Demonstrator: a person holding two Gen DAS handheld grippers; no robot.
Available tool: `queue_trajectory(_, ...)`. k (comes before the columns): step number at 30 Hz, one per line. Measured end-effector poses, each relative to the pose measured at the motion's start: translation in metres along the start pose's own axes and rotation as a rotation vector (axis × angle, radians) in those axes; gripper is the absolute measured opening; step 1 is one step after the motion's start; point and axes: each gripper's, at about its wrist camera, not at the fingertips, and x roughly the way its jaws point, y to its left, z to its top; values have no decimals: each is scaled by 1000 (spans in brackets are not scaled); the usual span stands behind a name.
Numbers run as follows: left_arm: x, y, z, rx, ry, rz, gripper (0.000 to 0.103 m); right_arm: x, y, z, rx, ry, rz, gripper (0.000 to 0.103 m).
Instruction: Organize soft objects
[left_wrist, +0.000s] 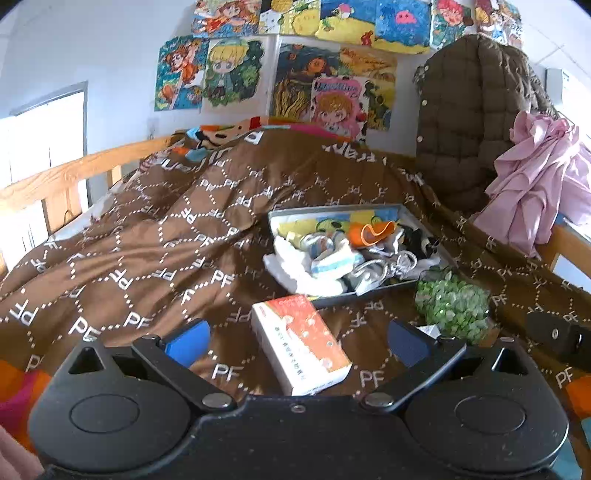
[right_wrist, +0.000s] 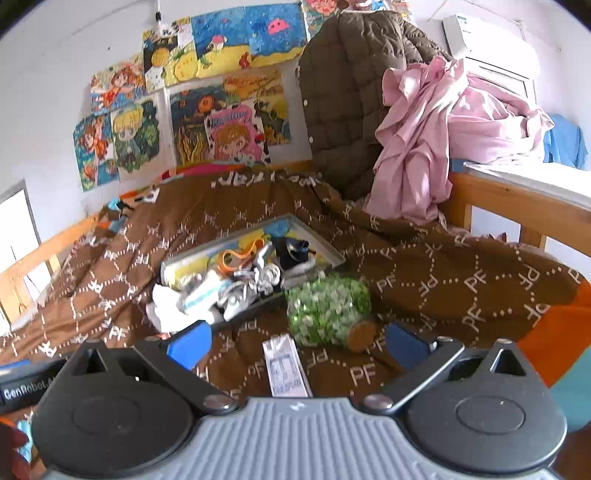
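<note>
A shallow grey tray (left_wrist: 334, 209) (right_wrist: 320, 240) lies on the brown patterned blanket (left_wrist: 155, 236). It holds a jumble of soft things: rolled socks (left_wrist: 332, 264) (right_wrist: 207, 291), a white cloth (left_wrist: 288, 269) and an orange piece (left_wrist: 373, 230). My left gripper (left_wrist: 297, 343) is open, low over the blanket in front of the tray. A white-and-orange box (left_wrist: 301, 350) lies flat between its spread blue pads (left_wrist: 188, 343), untouched. My right gripper (right_wrist: 297, 343) is also open. A small white carton (right_wrist: 286, 365) and a green-filled jar (right_wrist: 328, 310) (left_wrist: 452, 306) on its side lie ahead of it.
A brown quilted jacket (left_wrist: 469, 110) (right_wrist: 347, 99) and a pink garment (left_wrist: 535, 177) (right_wrist: 436, 140) hang over the wooden bed rail (right_wrist: 517, 203) at the right. Another wooden rail (left_wrist: 55, 181) runs along the left. Drawings (left_wrist: 314, 88) cover the back wall.
</note>
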Motion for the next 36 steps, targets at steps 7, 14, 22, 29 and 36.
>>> queue_trajectory(7,1,-2,-15,56,47,23,102,5,9,-12,-44,57,-16,103)
queue_trajectory(14,14,-2,-25,77,118,30,102,31,17,-26,-77,240,8,103)
queue_trajectory(22,20,0,-29,74,152,58,102,31,17,-28,-74,247,1,103)
queue_trajectory(29,25,-1,-31,100,181,91,102,42,22,-30,-105,295,5,103)
queue_trajectory(36,26,-2,-32,108,188,108,102,43,22,-31,-104,305,6,103)
